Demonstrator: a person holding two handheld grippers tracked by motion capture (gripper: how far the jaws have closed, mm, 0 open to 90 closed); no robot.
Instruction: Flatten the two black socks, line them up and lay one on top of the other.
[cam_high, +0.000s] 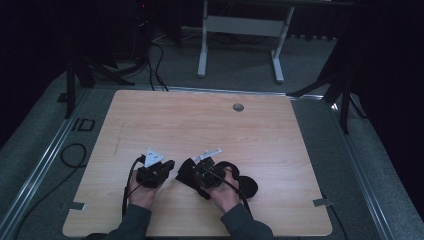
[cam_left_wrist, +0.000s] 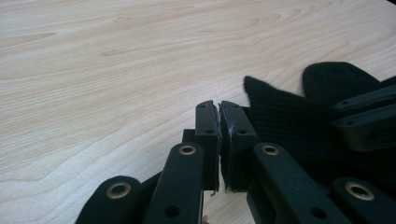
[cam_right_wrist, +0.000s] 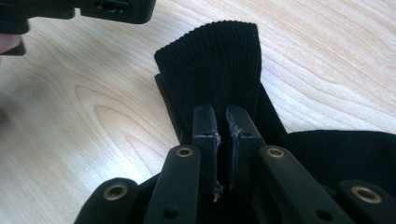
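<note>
High view: the left hand-held gripper (cam_high: 167, 165) and the right hand-held gripper (cam_high: 186, 172) sit close together near the front edge of the tabletop (cam_high: 200, 120), each held by a hand entering from the bottom. A black sock (cam_high: 245, 184) lies under and to the right of the right hand-held gripper. A round grommet (cam_high: 238, 107) sits near the far edge of the tabletop. Left gripper view: the left hand-held gripper (cam_left_wrist: 219, 114) has its jaws together, with only a thin seam between the pads; whether any fabric is caught there cannot be told. Its tips sit just beside the sock (cam_left_wrist: 289, 121), which lies to their right on the wood. Right gripper view: the right hand-held gripper (cam_right_wrist: 222, 116) has its jaws nearly together directly over the sock (cam_right_wrist: 210, 65); the ribbed cuff extends flat on the tabletop beyond the tips. Whether the pads pinch the fabric cannot be told.
</note>
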